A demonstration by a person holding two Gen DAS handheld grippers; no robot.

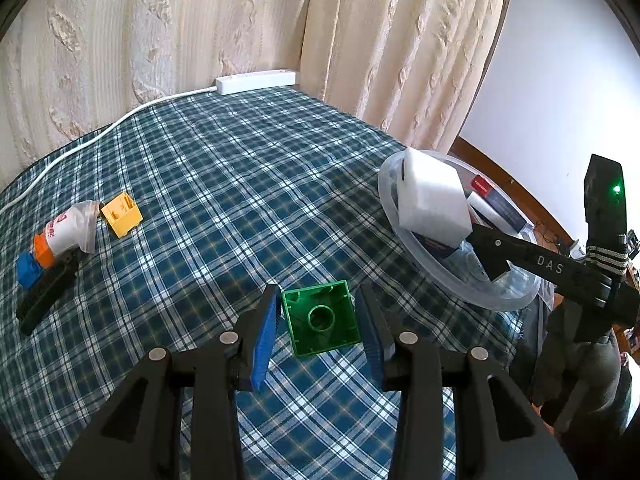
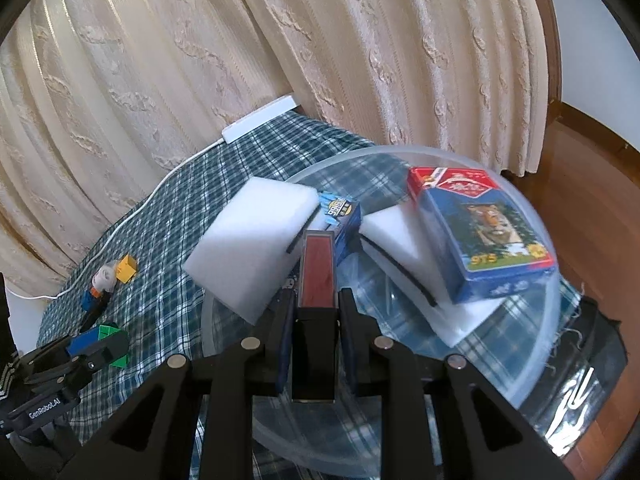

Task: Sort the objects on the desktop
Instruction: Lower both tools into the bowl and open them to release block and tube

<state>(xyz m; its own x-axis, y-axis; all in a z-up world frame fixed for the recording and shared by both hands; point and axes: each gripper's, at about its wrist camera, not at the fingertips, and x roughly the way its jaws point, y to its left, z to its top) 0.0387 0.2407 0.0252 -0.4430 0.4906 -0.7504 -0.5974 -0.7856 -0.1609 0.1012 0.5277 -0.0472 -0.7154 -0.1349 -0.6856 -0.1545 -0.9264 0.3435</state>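
My left tool (image 1: 318, 320) sits low over the plaid-covered surface (image 1: 224, 184) with its blue-padded fingers spread apart, one on each side of the green block (image 1: 320, 318), which lies on the cloth hollow side up; I cannot tell whether either pad touches it. My right tool (image 2: 314, 312) is clamped on a slim black box with a red face (image 2: 316, 276), held over the clear plastic bowl (image 2: 532, 368) at the surface's right end. In that bowl I see white foam blocks (image 2: 250, 240) and a blue card box with a tiger picture (image 2: 484, 236). Well off to the left lie a yellow block (image 1: 121, 213), a white tube with an orange cap (image 1: 64, 232), a blue block (image 1: 27, 268) and a black brush-like bar (image 1: 44, 298). A white power strip (image 1: 256, 80) rests at the far edge by the curtain (image 1: 200, 20).
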